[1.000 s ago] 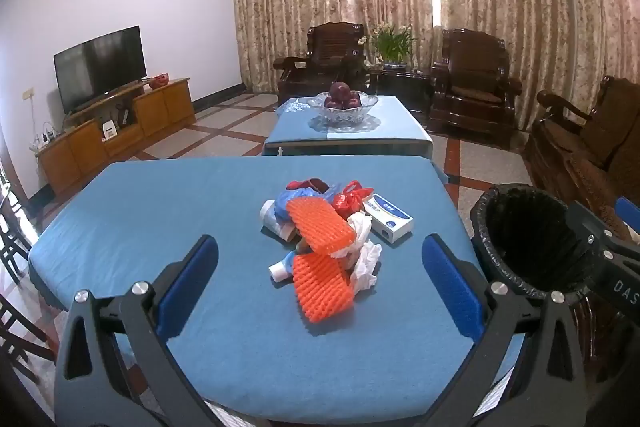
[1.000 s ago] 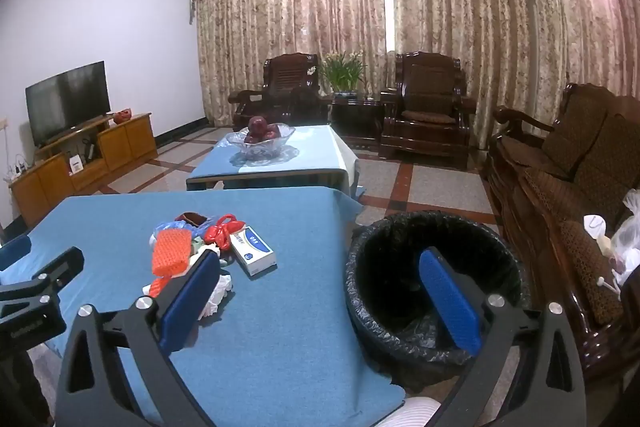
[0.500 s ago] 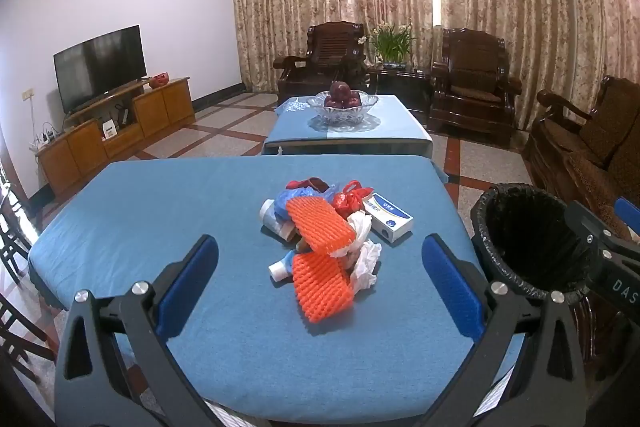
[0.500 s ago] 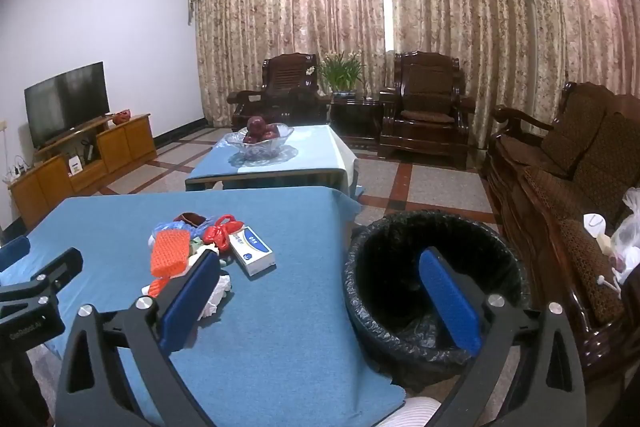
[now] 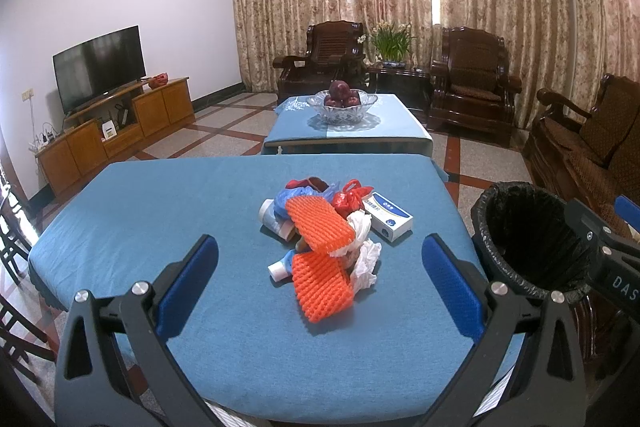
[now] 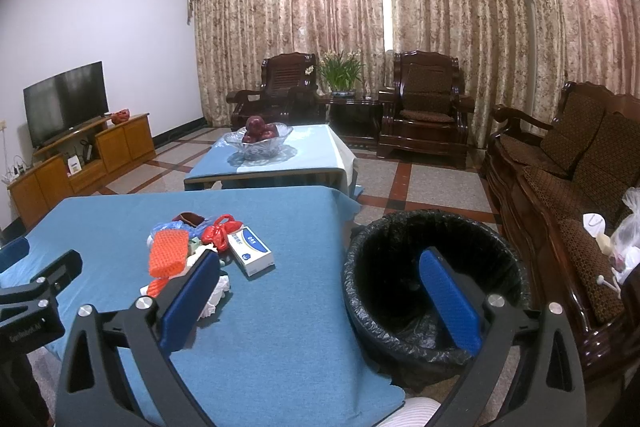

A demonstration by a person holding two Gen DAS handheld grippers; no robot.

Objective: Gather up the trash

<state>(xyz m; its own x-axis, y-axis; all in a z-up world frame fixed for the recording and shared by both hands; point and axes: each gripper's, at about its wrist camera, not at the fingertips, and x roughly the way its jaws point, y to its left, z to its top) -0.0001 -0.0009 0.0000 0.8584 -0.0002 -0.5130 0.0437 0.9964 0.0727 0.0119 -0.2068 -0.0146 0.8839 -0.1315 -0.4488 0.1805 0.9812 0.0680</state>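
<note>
Your trash pile [image 5: 324,239] sits mid-table [image 5: 160,203], heaped for easy picking, with the bin [image 6: 434,267] just beside the edge, seemingly unfilled. Your left gripper [image 5: 320,269] and right gripper [image 6: 320,283] hover spread wide, holding nothing.

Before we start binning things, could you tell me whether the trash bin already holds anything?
It looks empty: the trash bin shows only its black liner inside, though the right gripper hides part of the bottom.

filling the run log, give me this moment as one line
phase: pre-grasp | left gripper: open, empty | right gripper: open, empty | trash pile: on table | bin: beside table
</note>
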